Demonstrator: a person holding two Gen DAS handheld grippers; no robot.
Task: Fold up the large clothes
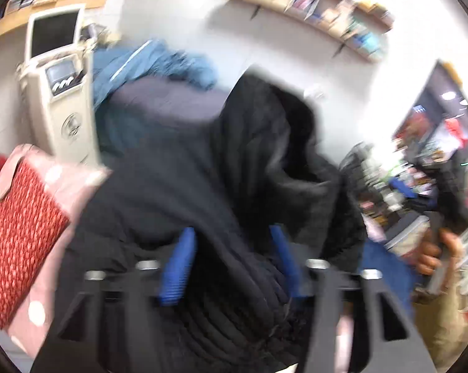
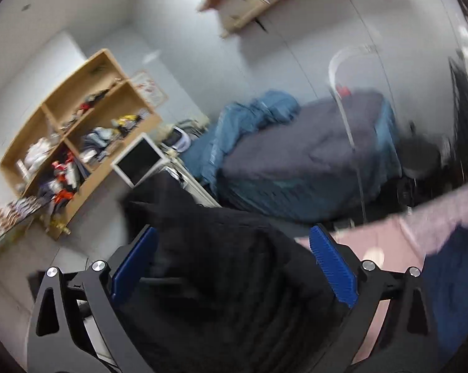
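A black quilted jacket lies bunched in front of both grippers on a pink bed sheet. In the left wrist view my left gripper stands open, its blue pads apart, and a fold of the jacket bulges up between them. In the right wrist view my right gripper is wide open. The jacket fills the gap between its blue pads, and I see neither pad pressing on it. Both views are blurred.
A red patterned pillow lies at the left. Behind the jacket is a blue and grey duvet. A white machine with a screen and a wooden shelf unit stand by the wall. A person's hand shows at the right.
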